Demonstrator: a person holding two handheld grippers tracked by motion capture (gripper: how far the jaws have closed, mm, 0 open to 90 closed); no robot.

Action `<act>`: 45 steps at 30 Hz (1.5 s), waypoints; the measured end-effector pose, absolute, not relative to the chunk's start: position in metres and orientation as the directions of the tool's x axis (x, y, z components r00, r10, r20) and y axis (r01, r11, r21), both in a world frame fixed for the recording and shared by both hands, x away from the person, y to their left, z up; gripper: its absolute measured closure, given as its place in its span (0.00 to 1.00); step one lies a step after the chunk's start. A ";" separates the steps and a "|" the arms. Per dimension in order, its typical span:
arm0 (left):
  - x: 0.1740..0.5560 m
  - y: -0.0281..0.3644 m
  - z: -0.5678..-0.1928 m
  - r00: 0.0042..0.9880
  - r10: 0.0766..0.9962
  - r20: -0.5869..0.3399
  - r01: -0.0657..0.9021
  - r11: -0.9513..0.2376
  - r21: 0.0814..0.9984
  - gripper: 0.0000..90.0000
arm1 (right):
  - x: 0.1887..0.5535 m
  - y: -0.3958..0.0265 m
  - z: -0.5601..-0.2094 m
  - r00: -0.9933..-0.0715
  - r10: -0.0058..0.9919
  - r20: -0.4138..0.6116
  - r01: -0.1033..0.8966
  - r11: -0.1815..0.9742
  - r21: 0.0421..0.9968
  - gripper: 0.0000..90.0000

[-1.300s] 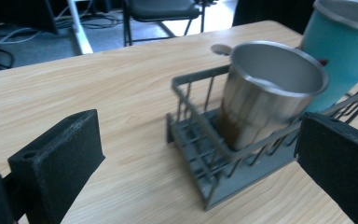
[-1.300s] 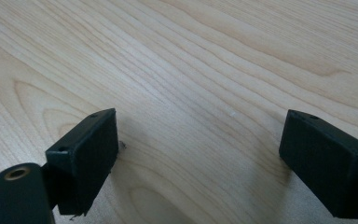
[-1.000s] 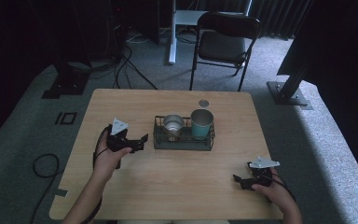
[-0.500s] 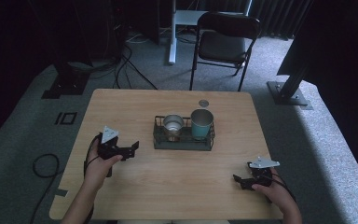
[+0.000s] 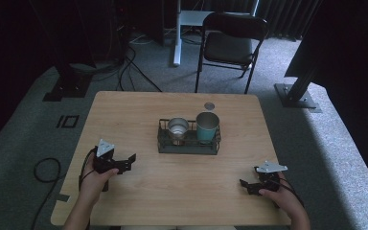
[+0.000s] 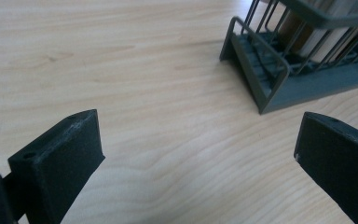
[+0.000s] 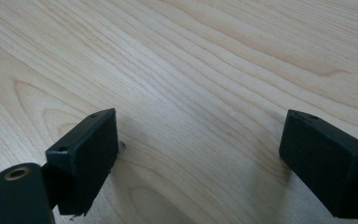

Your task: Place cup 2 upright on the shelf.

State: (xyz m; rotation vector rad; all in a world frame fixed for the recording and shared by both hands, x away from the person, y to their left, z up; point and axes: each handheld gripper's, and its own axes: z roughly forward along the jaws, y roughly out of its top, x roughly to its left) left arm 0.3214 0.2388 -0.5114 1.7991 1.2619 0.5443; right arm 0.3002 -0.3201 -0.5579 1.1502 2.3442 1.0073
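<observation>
Compared with the earlier frames, the left gripper is found drawn back leftward and nearer, away from the wire rack; the right gripper is unchanged in place.

At the left of the table, the left gripper is held in the person's left hand, with the forearm entering from the near edge. The jaws are directed rightward toward the rack and are spread wide, with nothing between them. The grey plate is seen on top of the gripper.

At the middle of the table, the rack is set well apart from both grippers. The metal cup is seated in its left part and the teal cup in its right part, both upright. A small round lid lies just beyond the rack on the far side.

At the near right, the right gripper is held low over the table in the right hand, jaws pointing left, released and empty.

In the left gripper view, the near left corner of the rack is shown in detail beyond the spread jaws, including its vertical wires. In the right gripper view, bare wood grain is shown between the parted jaws.
</observation>
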 end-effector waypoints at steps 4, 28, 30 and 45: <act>0.317 0.244 -0.518 0.387 0.914 -0.120 0.554 -0.126 0.823 0.02 | 0.300 -0.320 -0.558 -0.614 0.789 0.005 0.546 0.421 0.724 0.13; 0.302 0.274 -0.539 0.361 0.928 -0.092 0.610 -0.160 0.776 0.02 | 0.300 -0.320 -0.558 -0.615 0.789 0.005 0.546 0.421 0.724 0.13; 0.300 0.278 -0.539 0.354 0.930 -0.095 0.615 -0.155 0.773 0.02 | 0.300 -0.320 -0.558 -0.614 0.789 0.005 0.546 0.421 0.724 0.13; 0.293 0.294 -0.545 0.281 0.954 -0.107 0.642 -0.104 0.760 0.02 | 0.300 -0.320 -0.558 -0.614 0.789 0.005 0.546 0.420 0.724 0.13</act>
